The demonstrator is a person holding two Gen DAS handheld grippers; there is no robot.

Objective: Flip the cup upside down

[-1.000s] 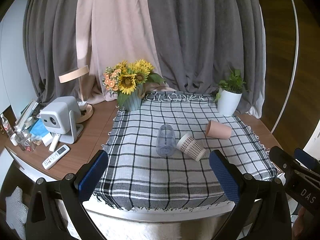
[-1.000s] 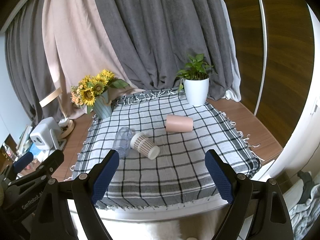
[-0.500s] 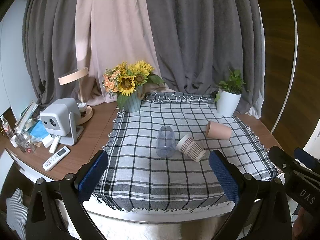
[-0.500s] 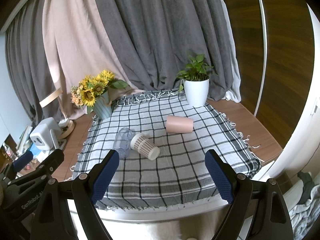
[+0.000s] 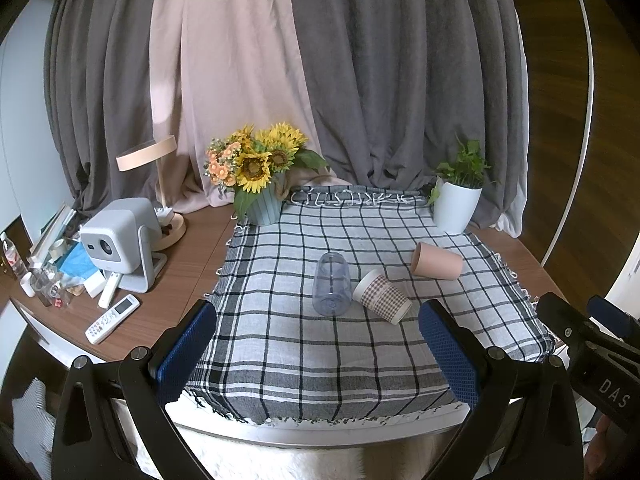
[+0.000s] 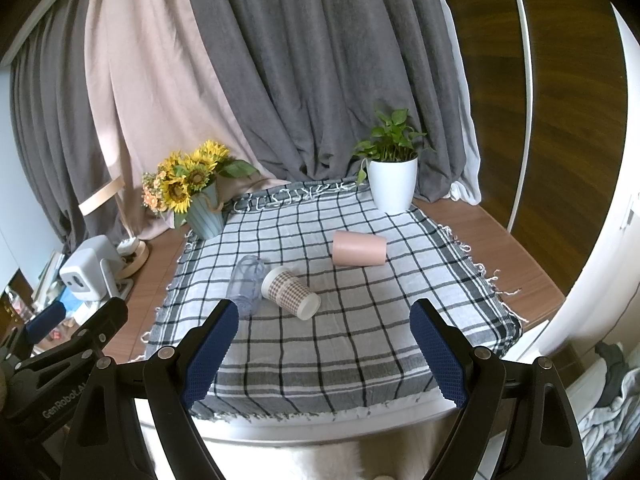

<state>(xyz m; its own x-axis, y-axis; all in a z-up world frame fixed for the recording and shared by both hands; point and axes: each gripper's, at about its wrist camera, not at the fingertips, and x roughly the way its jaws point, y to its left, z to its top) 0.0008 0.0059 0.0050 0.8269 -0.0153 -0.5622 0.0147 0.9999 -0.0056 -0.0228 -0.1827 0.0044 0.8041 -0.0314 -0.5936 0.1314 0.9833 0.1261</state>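
- Left gripper [image 5: 318,354] hovers at the near table edge, jaws spread wide, nothing between them.
- Right gripper [image 6: 324,354] alongside, also wide apart and empty.
- Three cups lie on their sides on the checked cloth [image 5: 280,344]: clear cup [image 5: 331,289] touching the patterned paper cup [image 5: 382,296], pink cup [image 5: 437,261] further right.

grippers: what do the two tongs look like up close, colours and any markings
Both are matte black frames with silver bolts and textured blue pads on the fingers. The left tongs carry white "GenRobot" lettering, seen from the right wrist view. The right tongs show white "DAS" lettering in the left view.
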